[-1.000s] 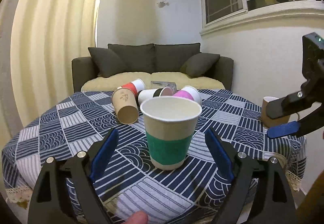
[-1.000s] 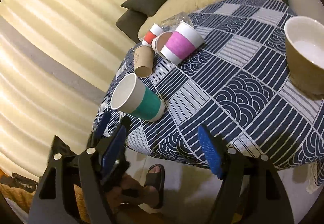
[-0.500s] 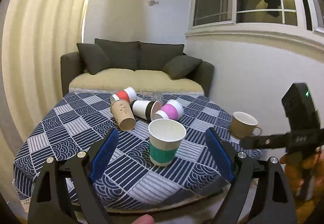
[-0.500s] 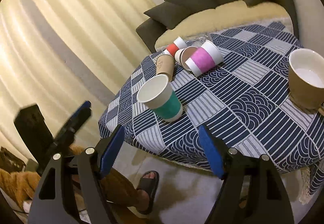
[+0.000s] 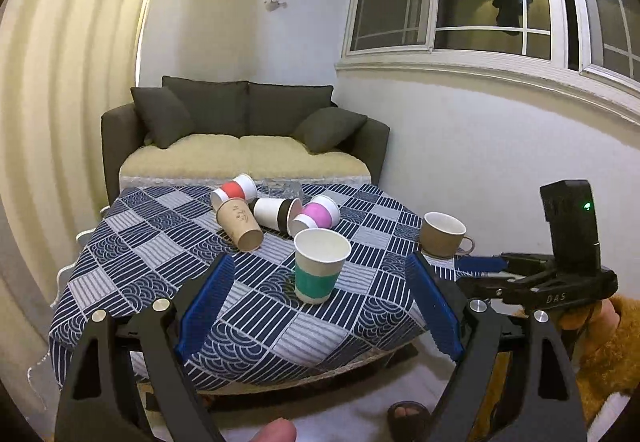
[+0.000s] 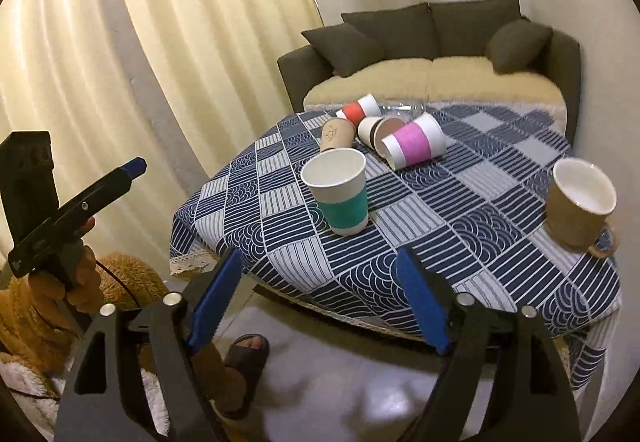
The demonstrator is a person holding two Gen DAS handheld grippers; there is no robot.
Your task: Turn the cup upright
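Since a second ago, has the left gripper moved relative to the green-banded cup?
Yes. The left gripper has pulled back toward the person: the green-banded cup, standing upright on the tablecloth, now looks smaller and farther, no longer between the open fingers.

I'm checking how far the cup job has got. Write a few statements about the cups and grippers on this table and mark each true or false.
1. The green-banded cup stands upright on the tablecloth. True.
2. The left gripper is shut on the green-banded cup. False: it is open and holds nothing, short of the cup.
3. The pink-banded cup lies on its side. True.
4. The brown mug is tipped over. False: it stands upright, mouth up.
5. The right gripper is open and empty. True.
6. The red-banded cup stands upright. False: it lies on its side among the other fallen cups.
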